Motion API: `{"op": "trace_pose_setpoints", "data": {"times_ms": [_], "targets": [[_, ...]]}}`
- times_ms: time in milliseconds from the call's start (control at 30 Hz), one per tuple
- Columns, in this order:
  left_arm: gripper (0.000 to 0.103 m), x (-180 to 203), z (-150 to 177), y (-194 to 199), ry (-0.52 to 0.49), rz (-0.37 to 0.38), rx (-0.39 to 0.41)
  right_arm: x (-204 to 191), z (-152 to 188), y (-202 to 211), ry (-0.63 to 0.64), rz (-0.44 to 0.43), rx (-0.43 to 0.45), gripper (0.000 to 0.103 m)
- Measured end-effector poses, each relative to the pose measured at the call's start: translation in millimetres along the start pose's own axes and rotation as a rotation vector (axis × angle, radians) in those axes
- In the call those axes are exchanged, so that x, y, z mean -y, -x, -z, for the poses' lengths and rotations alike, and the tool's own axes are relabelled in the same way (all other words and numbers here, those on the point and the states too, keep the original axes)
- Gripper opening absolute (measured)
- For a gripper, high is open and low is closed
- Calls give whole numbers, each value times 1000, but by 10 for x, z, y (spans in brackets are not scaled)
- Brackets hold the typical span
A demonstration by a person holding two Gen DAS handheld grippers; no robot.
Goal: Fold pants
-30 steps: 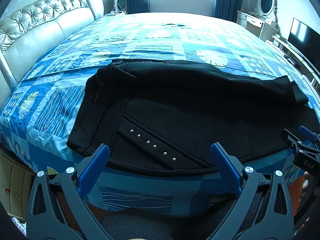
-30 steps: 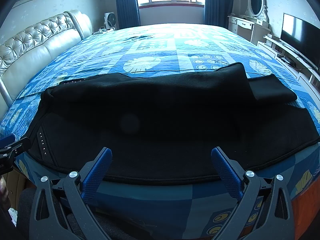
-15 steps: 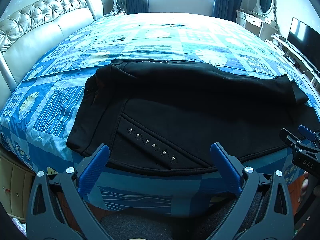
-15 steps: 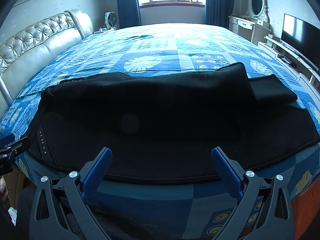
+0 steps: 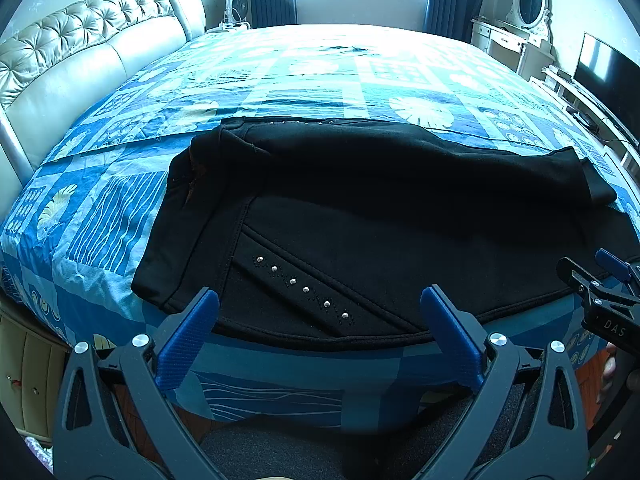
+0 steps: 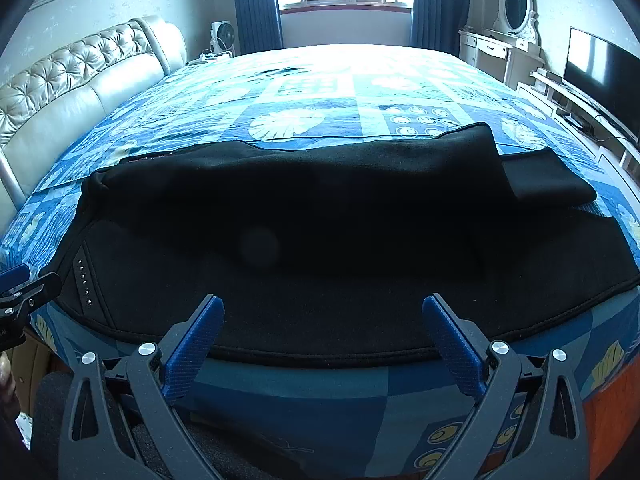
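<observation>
Black pants (image 5: 360,216) lie across the near part of the bed, waistband at the left, legs running right, one leg folded over the other. A row of studs (image 5: 304,289) marks the near pocket. The pants also show in the right wrist view (image 6: 320,240). My left gripper (image 5: 320,332) is open and empty, just short of the near hem by the waist. My right gripper (image 6: 324,340) is open and empty, short of the near hem at the legs. Each gripper shows at the edge of the other's view.
The bed (image 5: 320,80) has a blue patchwork cover and a padded cream headboard (image 5: 80,60) at the left. A dresser with mirror (image 6: 516,40) and a television (image 6: 600,68) stand at the right. A fan (image 5: 236,4) stands by the window.
Both grippers stay open. The left view has shifted very slightly; nothing else has moved.
</observation>
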State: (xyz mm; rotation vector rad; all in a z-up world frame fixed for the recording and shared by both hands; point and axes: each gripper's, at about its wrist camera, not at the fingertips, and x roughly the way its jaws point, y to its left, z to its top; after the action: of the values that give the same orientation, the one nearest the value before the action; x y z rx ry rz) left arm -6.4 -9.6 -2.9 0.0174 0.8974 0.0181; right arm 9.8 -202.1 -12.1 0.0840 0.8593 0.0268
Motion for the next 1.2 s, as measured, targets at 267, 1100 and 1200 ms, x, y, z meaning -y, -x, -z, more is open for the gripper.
{"op": "trace_pose_setpoints", "data": {"times_ms": [267,1100,1200], "targets": [[101,18,11,-7,-2,1,-1,-1,4,-6,4,0,0,99],[101,-1510,-1083,-897,122,178,-156,297,-1546,-626,89,-352,-38,99],[101,-1668,-1430,-1204,63,185,-135,272,-1789,-1027,161,-361,-138,99]]}}
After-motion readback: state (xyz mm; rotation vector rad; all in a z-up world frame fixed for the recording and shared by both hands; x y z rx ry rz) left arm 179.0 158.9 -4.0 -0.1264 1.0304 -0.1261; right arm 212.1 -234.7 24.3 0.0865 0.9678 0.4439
